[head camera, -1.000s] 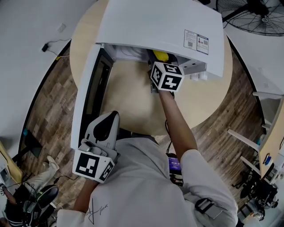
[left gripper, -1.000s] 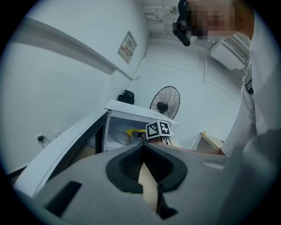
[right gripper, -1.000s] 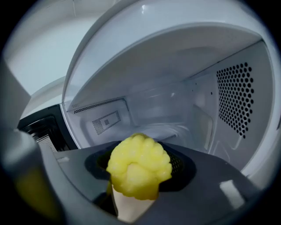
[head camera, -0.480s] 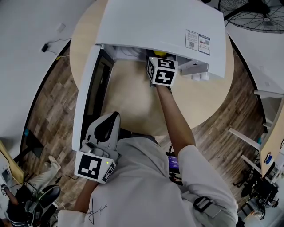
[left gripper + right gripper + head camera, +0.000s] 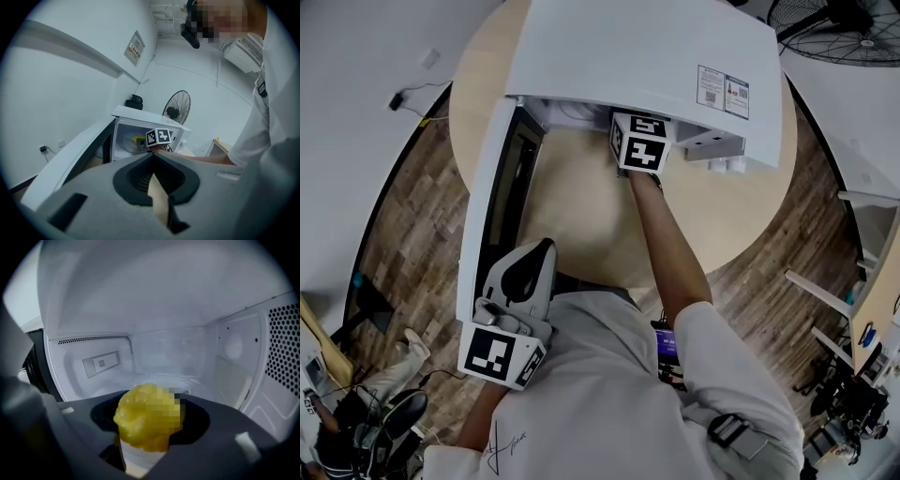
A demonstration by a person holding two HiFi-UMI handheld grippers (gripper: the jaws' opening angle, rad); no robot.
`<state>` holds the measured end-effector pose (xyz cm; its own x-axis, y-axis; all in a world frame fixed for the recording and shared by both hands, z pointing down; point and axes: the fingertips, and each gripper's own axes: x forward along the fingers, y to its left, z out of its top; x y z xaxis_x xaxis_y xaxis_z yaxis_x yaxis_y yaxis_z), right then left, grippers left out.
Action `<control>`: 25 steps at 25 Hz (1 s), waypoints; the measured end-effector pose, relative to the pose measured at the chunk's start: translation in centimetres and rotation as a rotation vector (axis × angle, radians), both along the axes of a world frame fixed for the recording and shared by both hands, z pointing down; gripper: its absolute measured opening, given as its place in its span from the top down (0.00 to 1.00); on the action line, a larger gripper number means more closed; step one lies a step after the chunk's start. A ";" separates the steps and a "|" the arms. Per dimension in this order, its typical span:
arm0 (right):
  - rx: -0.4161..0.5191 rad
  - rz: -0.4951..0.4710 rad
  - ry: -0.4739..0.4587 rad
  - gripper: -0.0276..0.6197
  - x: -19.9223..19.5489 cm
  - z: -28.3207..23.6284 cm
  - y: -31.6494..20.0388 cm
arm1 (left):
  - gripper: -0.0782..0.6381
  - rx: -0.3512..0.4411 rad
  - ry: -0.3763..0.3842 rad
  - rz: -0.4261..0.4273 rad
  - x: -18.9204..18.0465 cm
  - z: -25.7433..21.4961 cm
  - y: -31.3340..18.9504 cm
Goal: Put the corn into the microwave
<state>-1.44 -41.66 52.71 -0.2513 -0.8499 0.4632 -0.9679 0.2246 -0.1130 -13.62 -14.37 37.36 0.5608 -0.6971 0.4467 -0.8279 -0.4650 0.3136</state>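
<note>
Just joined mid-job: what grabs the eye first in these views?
The yellow corn stands out first, clamped in the right gripper inside the cavity of the white microwave. Next comes the microwave's door, swung wide open at the left of the round table. The left gripper waits near the person's body, jaws together.

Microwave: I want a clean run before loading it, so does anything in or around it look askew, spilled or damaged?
Nothing stands out. The microwave stands on the round table with its door swung open; its cavity looks clean and undamaged. The right gripper holds the corn just inside the opening.
</note>
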 end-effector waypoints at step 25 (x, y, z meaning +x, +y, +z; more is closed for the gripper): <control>0.027 -0.111 0.360 0.55 -1.6 1.9 -0.7 | 0.90 0.012 -0.011 -0.025 -1.4 -0.1 -0.2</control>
<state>-3.02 -42.37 54.65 -0.1674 -0.8396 0.5167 -0.9143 0.3283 0.2374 -15.02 -14.58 37.26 0.5384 -0.7157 0.4448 -0.8425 -0.4481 0.2989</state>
